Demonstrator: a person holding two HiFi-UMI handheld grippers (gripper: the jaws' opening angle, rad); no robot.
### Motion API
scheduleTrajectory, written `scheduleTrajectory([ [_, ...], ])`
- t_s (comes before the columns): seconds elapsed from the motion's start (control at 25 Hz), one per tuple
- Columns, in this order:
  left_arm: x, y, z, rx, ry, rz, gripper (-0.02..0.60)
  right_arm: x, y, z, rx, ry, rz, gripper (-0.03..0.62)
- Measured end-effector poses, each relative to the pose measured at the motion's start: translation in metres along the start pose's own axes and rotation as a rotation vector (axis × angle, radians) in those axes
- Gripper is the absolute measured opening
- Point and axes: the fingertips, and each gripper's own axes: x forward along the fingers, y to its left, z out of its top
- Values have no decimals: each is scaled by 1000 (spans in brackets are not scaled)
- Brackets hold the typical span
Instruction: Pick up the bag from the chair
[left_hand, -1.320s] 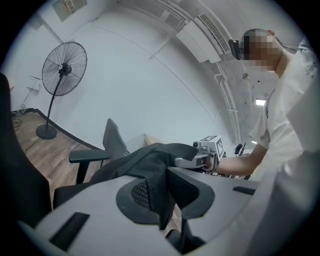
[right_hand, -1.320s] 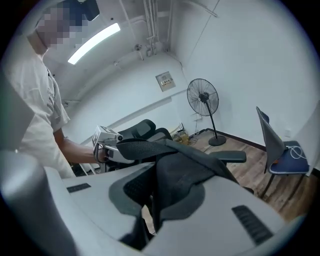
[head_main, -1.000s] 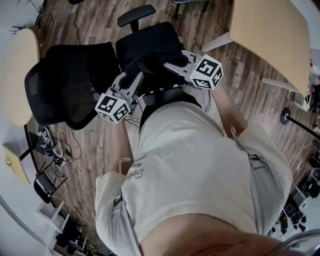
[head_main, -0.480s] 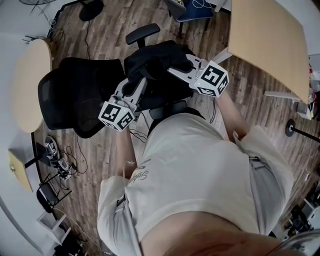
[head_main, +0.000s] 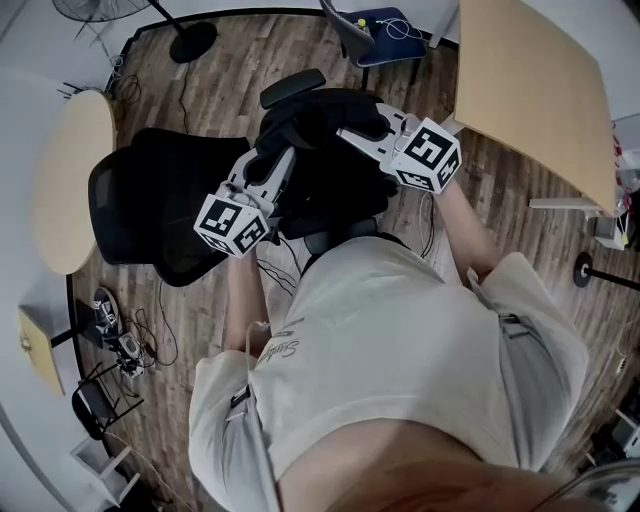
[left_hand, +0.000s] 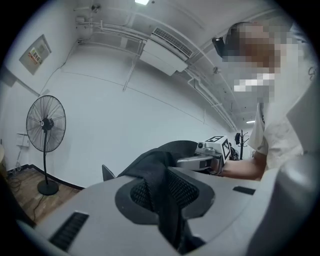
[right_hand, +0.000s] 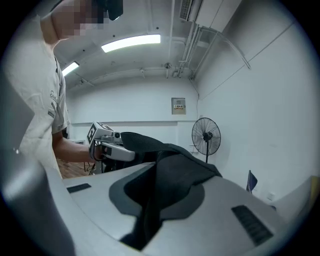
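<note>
A black fabric bag (head_main: 322, 150) hangs between both grippers, above the seat of a black mesh office chair (head_main: 150, 210). My left gripper (head_main: 281, 160) is shut on a black mesh strap of the bag (left_hand: 161, 192), which fills the gap between its jaws. My right gripper (head_main: 350, 133) is shut on a fold of the bag's dark cloth (right_hand: 167, 187). Each gripper shows in the other's view, the right gripper (left_hand: 210, 156) and the left gripper (right_hand: 107, 145), both gripping the same bag from opposite sides. The chair seat under the bag is hidden.
A light wooden table (head_main: 530, 80) stands at the right and a round wooden table (head_main: 62, 180) at the left. A standing fan (left_hand: 45, 125) is beyond the chair, its base (head_main: 190, 40) on the wood floor. Cables (head_main: 125, 340) lie at the lower left.
Both grippers have stayed shut on the bag and risen with it, away from the chair. The head view has shifted, showing more floor beyond the chair.
</note>
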Motion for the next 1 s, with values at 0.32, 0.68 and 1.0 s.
scheduleTrajectory([
  [0.32, 1, -1, 5, 36, 18, -21, 57, -4, 3, 2, -10, 6, -30, 21],
  [0.68, 6, 4, 3, 36, 28, -36, 57, -3, -1, -1, -20, 9, -67, 20],
  [1.0, 4, 7, -5, 39, 46, -35, 57, 2, 2, -9, -1, 10, -85, 19],
])
